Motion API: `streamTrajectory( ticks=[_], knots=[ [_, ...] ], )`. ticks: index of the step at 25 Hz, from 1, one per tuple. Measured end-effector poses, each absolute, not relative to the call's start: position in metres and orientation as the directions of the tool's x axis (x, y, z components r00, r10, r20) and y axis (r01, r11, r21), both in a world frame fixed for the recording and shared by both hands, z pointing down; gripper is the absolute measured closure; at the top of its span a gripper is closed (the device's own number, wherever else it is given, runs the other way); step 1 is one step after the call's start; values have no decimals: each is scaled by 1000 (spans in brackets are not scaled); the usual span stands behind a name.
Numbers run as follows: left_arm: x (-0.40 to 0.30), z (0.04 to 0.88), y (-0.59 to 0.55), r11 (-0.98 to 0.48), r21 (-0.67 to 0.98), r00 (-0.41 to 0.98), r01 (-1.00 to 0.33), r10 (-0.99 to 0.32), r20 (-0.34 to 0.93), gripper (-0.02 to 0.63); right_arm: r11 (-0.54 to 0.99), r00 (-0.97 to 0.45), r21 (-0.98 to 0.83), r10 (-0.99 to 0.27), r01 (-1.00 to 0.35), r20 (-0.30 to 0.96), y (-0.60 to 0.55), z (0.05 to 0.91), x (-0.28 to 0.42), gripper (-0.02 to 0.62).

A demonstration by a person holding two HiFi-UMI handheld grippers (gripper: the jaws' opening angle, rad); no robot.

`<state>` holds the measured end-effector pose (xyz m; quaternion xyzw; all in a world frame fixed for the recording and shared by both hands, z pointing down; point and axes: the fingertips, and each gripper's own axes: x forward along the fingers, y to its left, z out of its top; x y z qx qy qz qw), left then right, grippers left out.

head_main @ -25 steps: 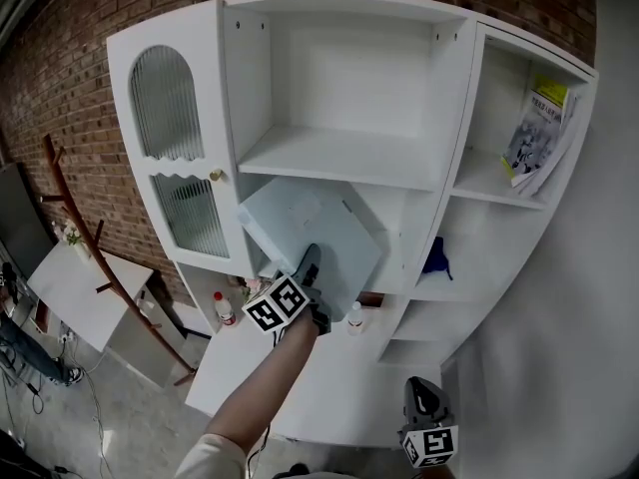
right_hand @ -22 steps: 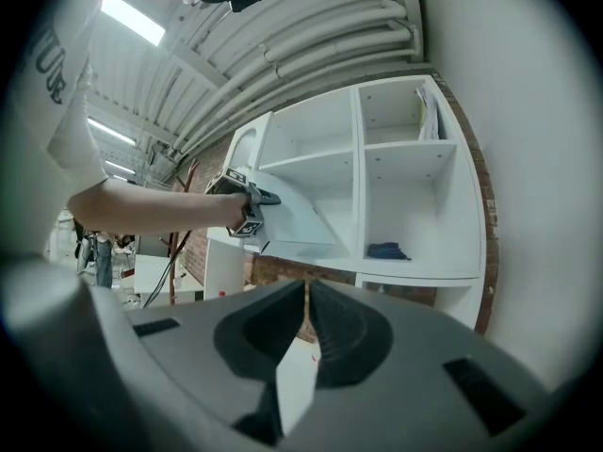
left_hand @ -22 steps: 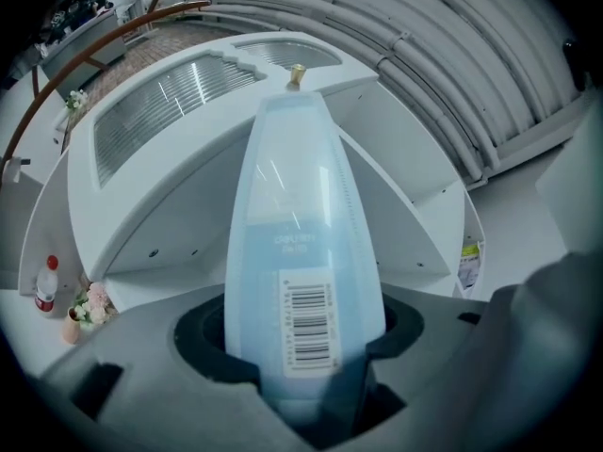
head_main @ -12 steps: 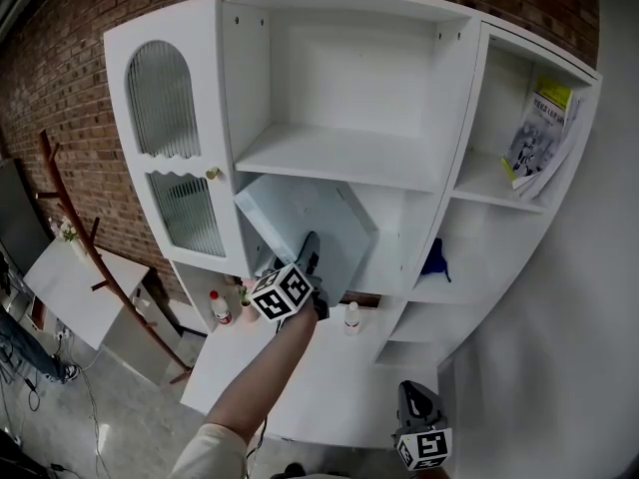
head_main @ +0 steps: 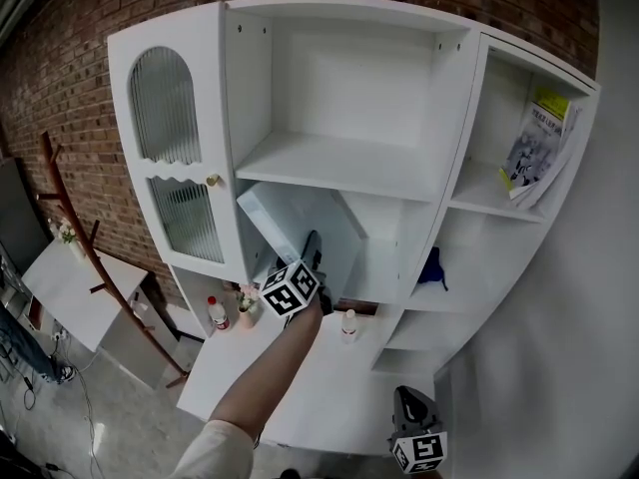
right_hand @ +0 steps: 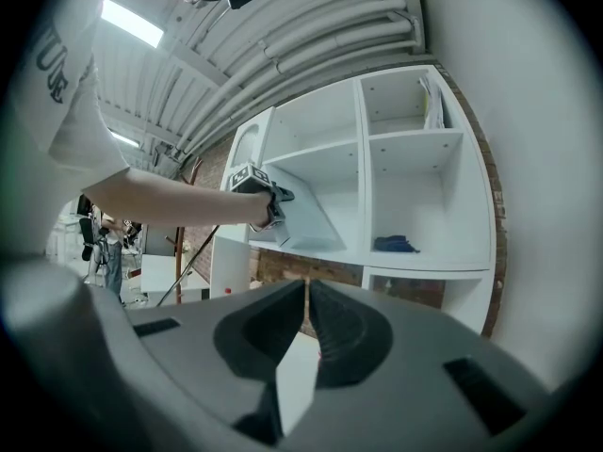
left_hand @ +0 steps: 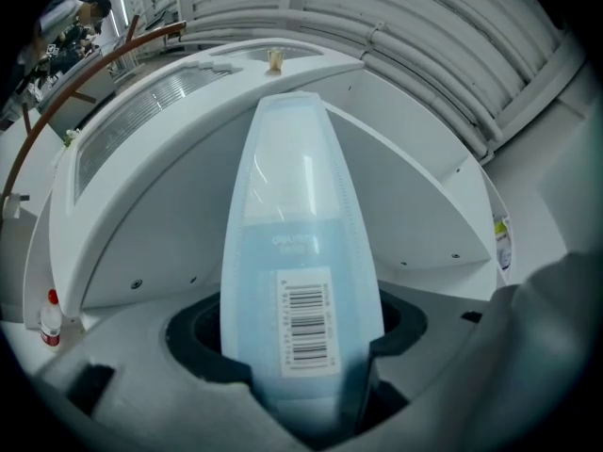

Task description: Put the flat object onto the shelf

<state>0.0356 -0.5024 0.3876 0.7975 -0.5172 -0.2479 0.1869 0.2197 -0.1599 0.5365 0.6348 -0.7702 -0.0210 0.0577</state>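
While my left tool (left_hand: pixel 303 351) has just been easing its jaws wider, they clasp the pale blue flat object (left_hand: pixel 300 186) by its spine, barcode label (left_hand: pixel 308 323) facing me, print above unreadable; it tilts under the middle shelf (head_main: pixel 334 163). My right tool (right_hand: pixel 307 295) is closed, empty.

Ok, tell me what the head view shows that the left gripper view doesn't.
Head view only: the right gripper hanging low, a dark blue item in a side compartment, the brick wall. Left gripper view only: the barcode label on the folder's edge, and ceiling pipes. Both: the pale blue folder tilted inside the white cabinet, held in the left gripper, whose jaws have just been opening; a red-capped bottle.
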Motion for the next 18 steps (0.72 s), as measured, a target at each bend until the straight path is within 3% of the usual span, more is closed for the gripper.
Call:
streamTrajectory(
  ticks=[11,18],
  knots=[
    [34,383,-523,-376,497,320,-782,-927,-197,290,227,-224,114,-974,-967,44,-188,527,214,561],
    [43,385,-523,-421,381,415,-823,-904,-103,244,261,-255,105,-965,-960,66,-196,535,202,561]
  ],
)
